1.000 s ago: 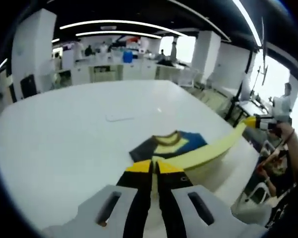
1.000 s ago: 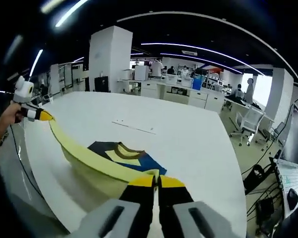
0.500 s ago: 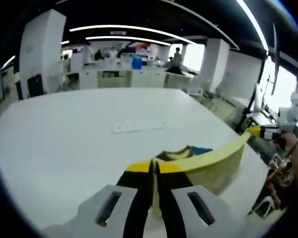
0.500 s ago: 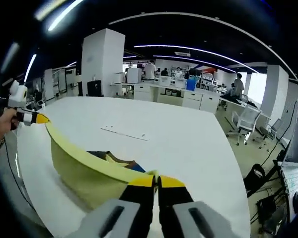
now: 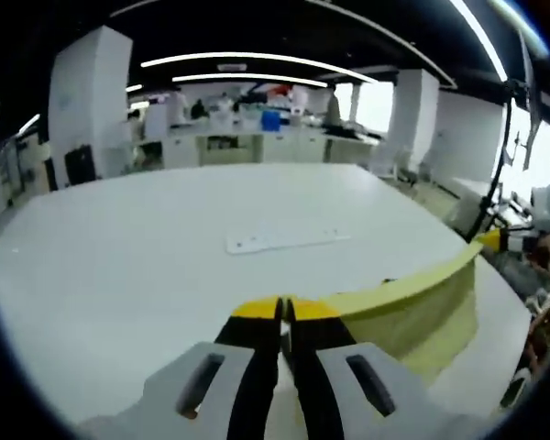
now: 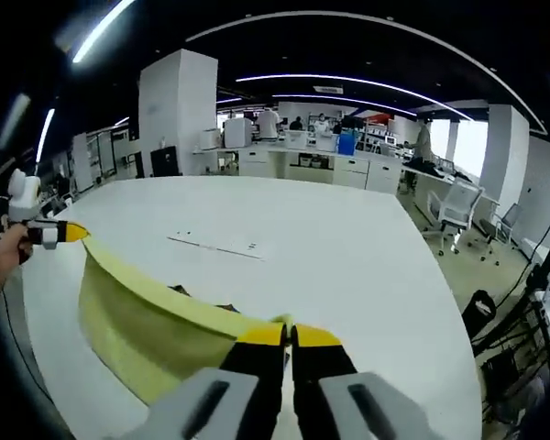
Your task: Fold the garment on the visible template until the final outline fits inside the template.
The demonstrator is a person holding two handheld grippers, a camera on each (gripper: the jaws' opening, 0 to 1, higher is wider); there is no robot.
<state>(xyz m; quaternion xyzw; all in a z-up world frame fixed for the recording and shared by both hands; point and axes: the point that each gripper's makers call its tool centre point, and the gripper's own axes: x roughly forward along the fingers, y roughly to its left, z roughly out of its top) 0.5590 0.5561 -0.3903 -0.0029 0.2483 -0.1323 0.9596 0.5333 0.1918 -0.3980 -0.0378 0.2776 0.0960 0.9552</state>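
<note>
Now the white table [image 5: 119, 266] spreads wide under both cameras, and across its near part the yellow garment [image 6: 147, 321] hangs as a taut sheet strung between the two grippers, its lifted hem forming a straight pale band from one set of jaws to the other. A second ago the same hem sat lower and the garment's dark, blue and yellow collar end lay plainly open on the table beyond it; half a second ago only a sliver of that showed; in the present frames the raised cloth covers nearly all of it, with just a small dark scrap peeking over the hem in both views. That reads as the fold being carried over the collar end, so the fold looks underway, not finished, and the hem is not yet laid down. Further out on the table lies a thin flat white strip [image 5: 289, 241], well apart from the cloth; whether it belongs to the template I cannot tell. The left gripper [image 5: 282, 310] has its jaws pressed together on the hem at one corner, and the right gripper [image 6: 289, 335] is likewise clamped on the opposite corner, each showing at the far end of the band in the other's view.
</note>
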